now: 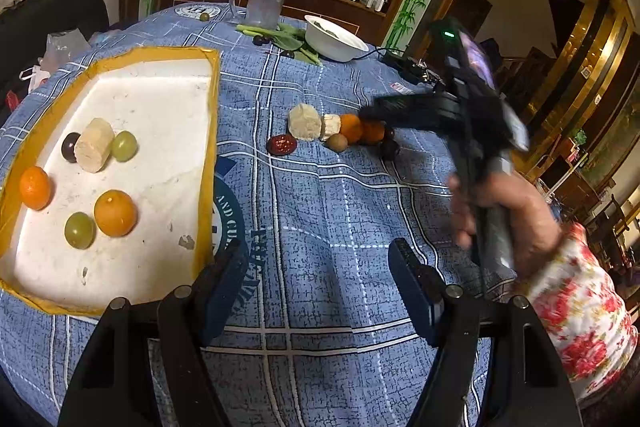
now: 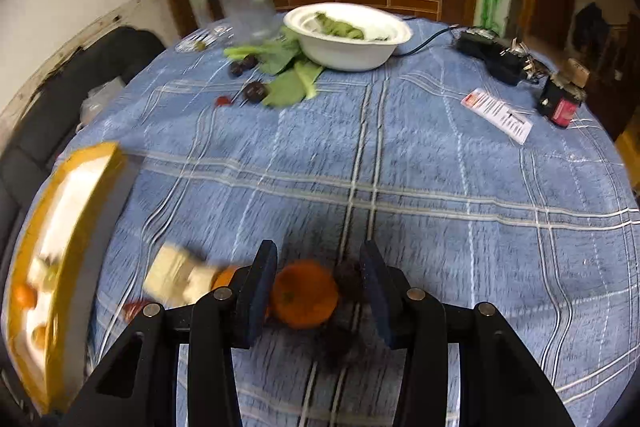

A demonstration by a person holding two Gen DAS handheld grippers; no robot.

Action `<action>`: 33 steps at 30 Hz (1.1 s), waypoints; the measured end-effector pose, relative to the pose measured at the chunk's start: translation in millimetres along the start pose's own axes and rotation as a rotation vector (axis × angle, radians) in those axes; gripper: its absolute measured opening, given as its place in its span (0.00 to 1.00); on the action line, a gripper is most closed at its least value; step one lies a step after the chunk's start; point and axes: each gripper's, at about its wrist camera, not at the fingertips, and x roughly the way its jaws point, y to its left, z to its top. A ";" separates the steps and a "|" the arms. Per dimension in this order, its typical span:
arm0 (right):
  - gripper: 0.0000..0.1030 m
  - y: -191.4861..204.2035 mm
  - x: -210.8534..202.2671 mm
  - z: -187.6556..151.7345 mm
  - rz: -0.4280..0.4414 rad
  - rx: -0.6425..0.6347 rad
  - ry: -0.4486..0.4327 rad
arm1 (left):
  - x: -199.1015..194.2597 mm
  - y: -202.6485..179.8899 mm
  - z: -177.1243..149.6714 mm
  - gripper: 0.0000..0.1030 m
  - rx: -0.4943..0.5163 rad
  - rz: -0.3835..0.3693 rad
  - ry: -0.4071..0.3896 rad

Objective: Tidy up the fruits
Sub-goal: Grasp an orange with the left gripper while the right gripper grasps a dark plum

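A white tray with a yellow rim [image 1: 208, 155] lies at the left and holds two oranges, two green grapes, a dark grape and a pale banana piece [image 1: 94, 145]. On the blue cloth a row of fruit lies loose: banana pieces [image 1: 306, 121], a red date [image 1: 282, 145], a brown longan [image 1: 338, 141], oranges and dark grapes. My left gripper [image 1: 320, 287] is open and empty above the cloth. My right gripper [image 2: 318, 291] is open, its jaws either side of an orange [image 2: 304, 293], with a dark grape [image 2: 348, 277] beside the right finger. It also shows in the left wrist view [image 1: 372, 113].
A white bowl [image 2: 348, 47] with greens, loose green leaves [image 2: 288, 83], dark grapes and a clear pitcher [image 2: 248, 7] stand at the far side. A black device with a cable [image 2: 492, 55], a card [image 2: 496, 115] and a small black-red box [image 2: 560, 103] lie at the right.
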 end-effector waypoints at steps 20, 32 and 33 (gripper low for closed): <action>0.55 -92.6 -45.7 -46.5 -0.063 0.190 -0.103 | 5.8 -16.8 9.0 0.69 0.057 0.034 -0.008; 0.27 -99.6 -15.0 -35.0 -0.019 0.170 -0.082 | 64.3 -67.0 76.2 0.69 0.259 0.078 0.046; 0.27 -100.3 -15.6 -35.6 -0.006 0.170 -0.082 | 79.2 -77.3 83.4 0.69 0.310 0.074 0.062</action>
